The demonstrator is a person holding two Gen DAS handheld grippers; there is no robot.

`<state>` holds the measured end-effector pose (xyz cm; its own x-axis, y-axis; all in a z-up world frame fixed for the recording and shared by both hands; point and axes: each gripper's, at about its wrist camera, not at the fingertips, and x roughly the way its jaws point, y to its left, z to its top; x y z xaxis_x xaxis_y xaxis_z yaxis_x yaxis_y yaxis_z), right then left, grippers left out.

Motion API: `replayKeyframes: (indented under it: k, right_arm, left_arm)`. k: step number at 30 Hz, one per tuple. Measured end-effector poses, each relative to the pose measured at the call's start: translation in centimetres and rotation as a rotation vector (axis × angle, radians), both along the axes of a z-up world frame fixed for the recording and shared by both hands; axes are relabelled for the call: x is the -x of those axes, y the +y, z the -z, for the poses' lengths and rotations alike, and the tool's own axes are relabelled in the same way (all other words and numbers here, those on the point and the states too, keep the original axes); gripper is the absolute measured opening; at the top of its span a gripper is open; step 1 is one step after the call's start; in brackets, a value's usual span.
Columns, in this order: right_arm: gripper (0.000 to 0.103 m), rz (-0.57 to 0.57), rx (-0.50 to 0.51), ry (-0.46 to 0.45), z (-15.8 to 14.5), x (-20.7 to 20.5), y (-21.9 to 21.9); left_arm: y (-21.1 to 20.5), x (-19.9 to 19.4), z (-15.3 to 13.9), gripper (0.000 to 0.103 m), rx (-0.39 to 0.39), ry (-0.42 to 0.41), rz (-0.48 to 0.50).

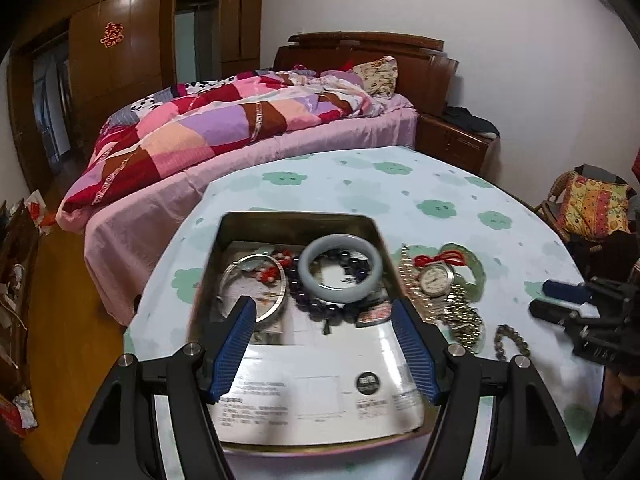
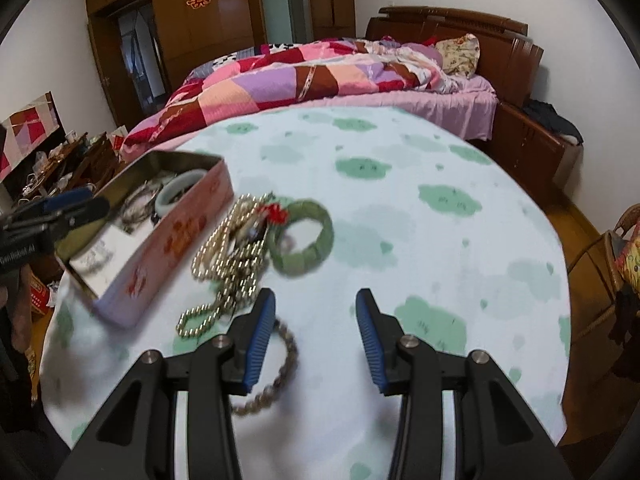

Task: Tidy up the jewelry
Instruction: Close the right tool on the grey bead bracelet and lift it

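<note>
**Both claws spread over a half-sorted heap of jewelry**

Blue-padded fingers (image 1: 236, 336) of the left claw (image 1: 324, 340) stand wide apart above the near end of the open tin (image 1: 208, 280), with nothing between them. Inside the tin, on printed paper, lie a pale grey-green bangle (image 1: 340, 266), a string of dark purple beads (image 1: 320, 308) partly under that bangle, a thin silver bangle (image 1: 256, 292) and a small red trinket (image 1: 270, 274).

Just beside the tin's right wall, on the bench (image 1: 360, 184), is the unsorted heap: a gold bead chain (image 2: 228, 264), a round-faced watch (image 1: 434, 278) tied with a red ribbon (image 1: 440, 258), and a green jade bangle (image 2: 302, 240) touching the chain. Nearer the edge lies a brownish bead bracelet (image 2: 280, 364), separate from the heap.

In the right wrist view the right claw (image 2: 316, 336) is parted about halfway and holds nothing; its left finger stands over the brownish bracelet, and whether it touches the beads cannot be told. Only cloth shows between the fingers.

A pale cloth with green blotches covers the round bench. Beyond it stands a bed (image 1: 248, 148) with a patchwork quilt (image 1: 200, 128), then a dark wooden wardrobe (image 1: 120, 40). A wicker chair (image 1: 568, 200) with a bright cushion sits to the right.
</note>
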<state>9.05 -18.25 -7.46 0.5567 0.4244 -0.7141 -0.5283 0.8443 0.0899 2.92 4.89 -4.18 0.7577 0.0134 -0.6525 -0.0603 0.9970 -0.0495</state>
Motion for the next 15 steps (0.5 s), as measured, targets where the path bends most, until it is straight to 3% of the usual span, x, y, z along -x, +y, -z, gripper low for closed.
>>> replayKeyframes:
  k: [7,10,11,12,15]
  right_arm:
    - [0.044,-0.044,0.048,0.039,2.6,0.8,1.2]
    - [0.031,-0.055,0.084,0.043,3.4,0.9,1.7]
    - [0.018,-0.052,0.098,0.029,3.4,1.0,1.7]
    - [0.012,-0.063,0.099,0.030,3.4,1.1,1.7]
    - [0.011,-0.061,0.071,0.026,3.3,1.1,1.1]
  left_arm:
    - [-1.9,0.2,0.1,0.070,-0.009,0.005,0.048]
    - [-2.7,0.1,0.2,0.070,-0.010,0.012,0.072]
    - [-3.1,0.0,0.3,0.070,-0.012,0.018,0.082]
    - [-3.4,-0.1,0.4,0.070,-0.014,0.022,0.093]
    - [-4.9,-0.4,0.3,0.070,-0.028,0.031,0.125]
